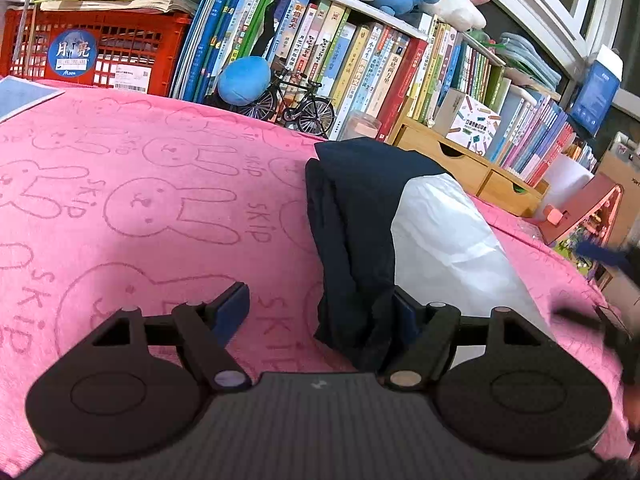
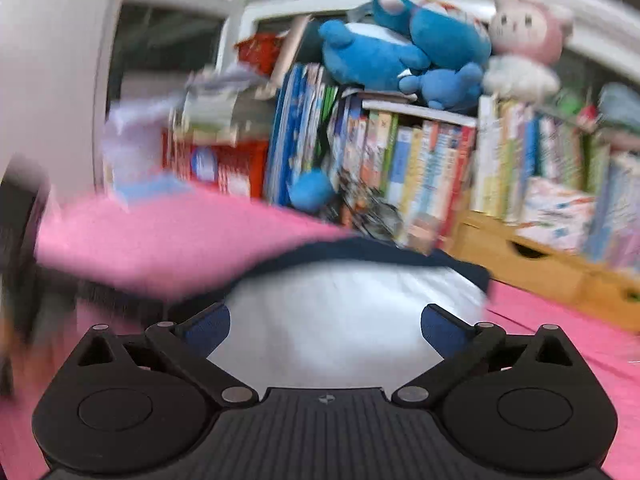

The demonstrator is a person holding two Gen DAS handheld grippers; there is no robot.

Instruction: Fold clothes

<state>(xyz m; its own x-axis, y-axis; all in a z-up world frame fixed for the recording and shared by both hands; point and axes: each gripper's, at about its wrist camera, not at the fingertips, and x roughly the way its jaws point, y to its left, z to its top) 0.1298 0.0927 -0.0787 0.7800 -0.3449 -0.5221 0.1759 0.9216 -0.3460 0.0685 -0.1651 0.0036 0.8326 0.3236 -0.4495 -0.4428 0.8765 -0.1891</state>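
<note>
Holding both grippers low in frame: your left gripper (image 1: 320,312) has fingers apart, its right finger against the navy fold; your right gripper (image 2: 326,326), fingers apart, hovers over white cloth. Mid-frame, the navy-and-white garment (image 1: 352,220) lies partly folded, soft and creased, on the pink towel (image 1: 140,200). Squaring up remains. Books (image 1: 360,64) stand behind.

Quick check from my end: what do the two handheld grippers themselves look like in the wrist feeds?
Both look alike. The left gripper and the right gripper each have a black ribbed body with a small logo, two round black discs at the sides, angled black linkage arms with silver pivot pins, and dark blue pads on the fingers. No cables or sleeves show.
</note>
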